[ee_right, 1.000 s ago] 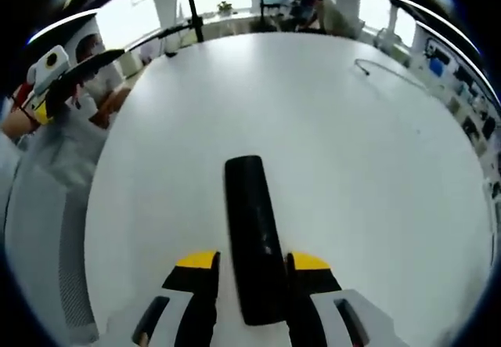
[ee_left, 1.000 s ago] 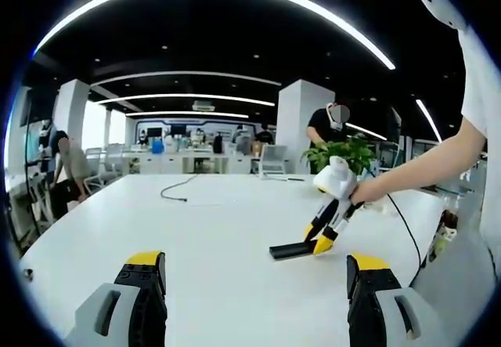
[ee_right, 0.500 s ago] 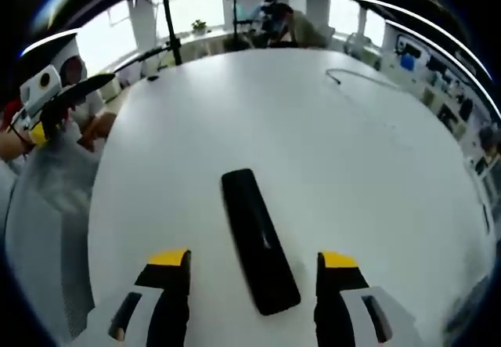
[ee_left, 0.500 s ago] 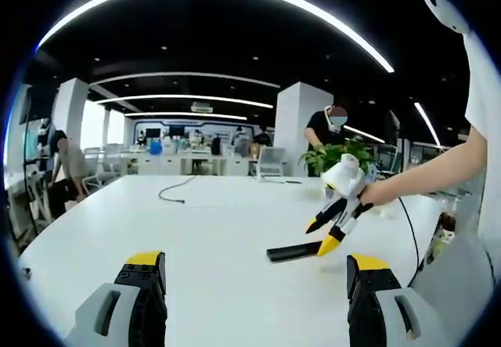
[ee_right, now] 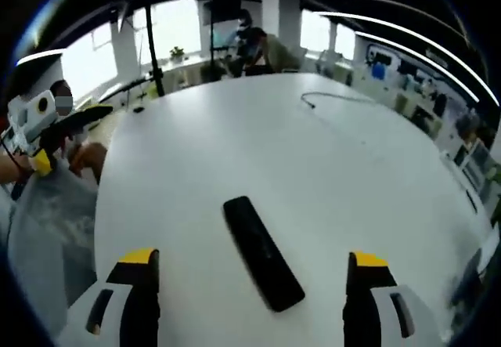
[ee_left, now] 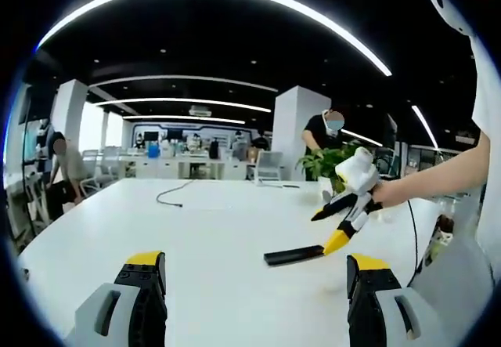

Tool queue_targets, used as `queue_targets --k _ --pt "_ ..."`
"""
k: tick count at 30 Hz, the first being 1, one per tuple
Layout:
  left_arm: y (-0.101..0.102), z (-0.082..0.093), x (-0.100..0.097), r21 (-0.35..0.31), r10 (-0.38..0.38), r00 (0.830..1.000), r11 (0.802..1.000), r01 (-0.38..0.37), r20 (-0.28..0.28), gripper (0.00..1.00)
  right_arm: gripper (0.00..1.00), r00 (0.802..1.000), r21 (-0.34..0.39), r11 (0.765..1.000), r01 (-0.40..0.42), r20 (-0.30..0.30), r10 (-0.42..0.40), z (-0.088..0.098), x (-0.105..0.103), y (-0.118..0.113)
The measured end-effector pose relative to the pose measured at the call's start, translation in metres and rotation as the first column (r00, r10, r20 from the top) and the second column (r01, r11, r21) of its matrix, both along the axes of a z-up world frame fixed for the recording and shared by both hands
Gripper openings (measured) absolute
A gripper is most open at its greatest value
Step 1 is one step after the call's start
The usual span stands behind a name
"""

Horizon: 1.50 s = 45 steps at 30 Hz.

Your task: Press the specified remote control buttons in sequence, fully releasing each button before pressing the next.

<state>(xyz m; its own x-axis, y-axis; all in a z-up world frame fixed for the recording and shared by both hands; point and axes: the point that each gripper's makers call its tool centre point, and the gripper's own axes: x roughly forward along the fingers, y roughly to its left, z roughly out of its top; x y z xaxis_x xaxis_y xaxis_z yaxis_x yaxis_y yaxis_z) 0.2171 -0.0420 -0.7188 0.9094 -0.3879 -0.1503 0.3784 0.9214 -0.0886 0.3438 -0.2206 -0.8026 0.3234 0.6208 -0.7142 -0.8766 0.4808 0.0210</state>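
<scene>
Remote (ee_right: 263, 253) lies flat on the white desk (ee_right: 313, 167), near the edge closest to the person, with no gripper touching it. Right gripper (ee_right: 249, 284) hangs above it, jaws spread wide to either side. Left gripper (ee_left: 254, 280) is also spread, low over the desk, looking toward the remote. A black cable (ee_right: 333, 99) rests toward the far edge.

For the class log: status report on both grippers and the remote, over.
Right gripper open, above the remote, not touching. Left gripper open, clear of it. Remote flat on white table. Nothing in the way.
</scene>
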Motion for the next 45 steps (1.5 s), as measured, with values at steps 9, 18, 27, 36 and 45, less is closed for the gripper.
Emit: queue_targets --k 9,18,27,36,45 --pt "-0.001 0.001 -0.001 -0.004 -0.008 1.0 1.0 0.008 0.002 1.0 0.99 0.994 0.06 0.996 0.073 0.077 -0.077 0.027 -0.006 -0.001" --pt "-0.004 -0.001 -0.002 0.005 -0.02 1.0 1.0 0.02 -0.004 1.0 0.99 0.974 0.123 0.983 0.138 0.162 -0.157 0.052 -0.021 -0.004" --pt "-0.006 -0.003 -0.003 0.017 -0.03 0.999 0.999 0.031 -0.014 1.0 0.99 0.951 0.216 0.957 0.193 0.199 -0.236 0.082 -0.036 -0.012" --pt "-0.006 -0.004 -0.003 0.025 -0.034 0.999 0.999 0.034 -0.019 1.0 0.99 0.933 0.234 0.95 0.205 0.245 -0.262 0.097 -0.053 -0.015" --pt "-0.005 -0.005 -0.003 0.028 -0.032 0.999 0.999 0.033 -0.021 1.0 0.99 0.911 0.309 0.922 0.231 0.264 -0.317 0.111 -0.071 -0.026"
